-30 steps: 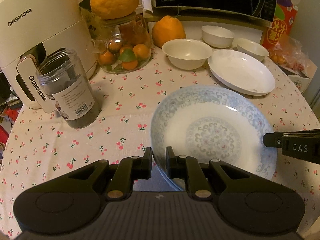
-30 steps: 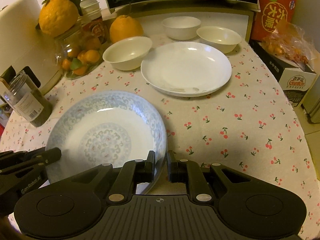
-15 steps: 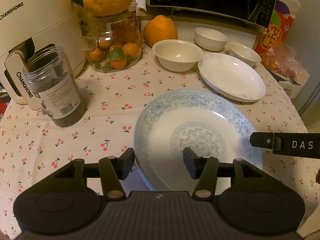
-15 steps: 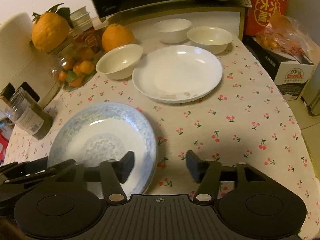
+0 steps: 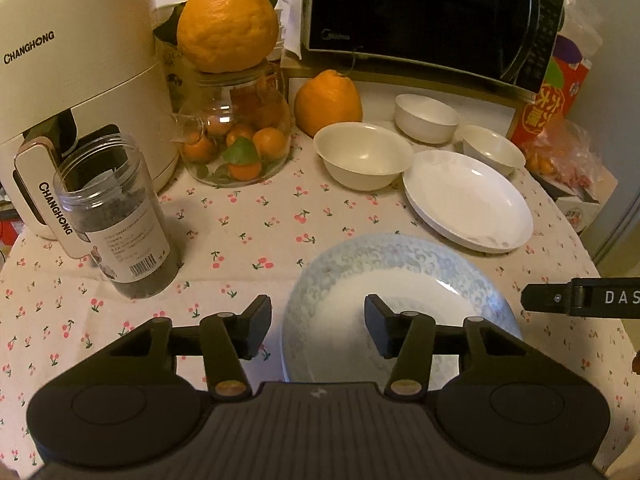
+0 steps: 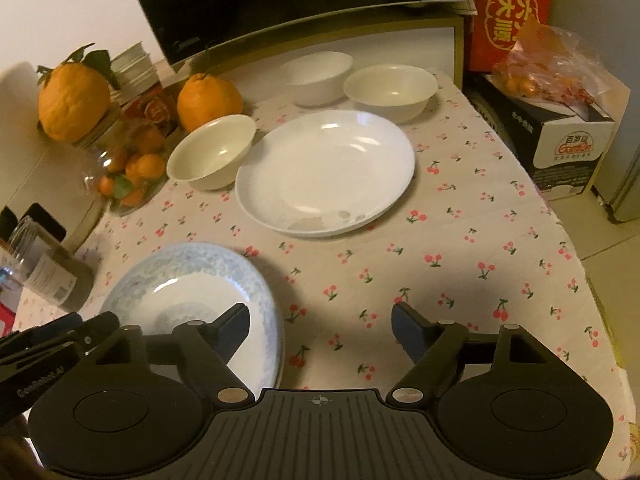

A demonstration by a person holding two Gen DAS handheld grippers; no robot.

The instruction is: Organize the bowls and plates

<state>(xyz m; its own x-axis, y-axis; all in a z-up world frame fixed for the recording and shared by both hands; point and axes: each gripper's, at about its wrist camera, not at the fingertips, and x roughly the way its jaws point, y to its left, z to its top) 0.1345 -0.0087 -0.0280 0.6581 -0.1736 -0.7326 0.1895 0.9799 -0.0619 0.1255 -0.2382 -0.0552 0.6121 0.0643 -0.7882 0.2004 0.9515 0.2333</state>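
Observation:
The blue-patterned plate lies flat on the cherry-print cloth near me. My left gripper straddles its left rim with jaws apart and closing a little, pads off the plate. My right gripper straddles the right rim, jaws opening wide and gripping nothing. One right finger shows at the left wrist view's edge. Further back sit a white plate and three white bowls: one left of it, two behind.
A dark-filled plastic jar and a cream appliance stand at the left. A glass jar of small oranges, a loose orange and a microwave line the back. Boxes sit past the table's right edge.
Both grippers were shut on the blue plate's rims and have let go; their jaws now stand apart. The right gripper has drawn back to the right and opened wider.

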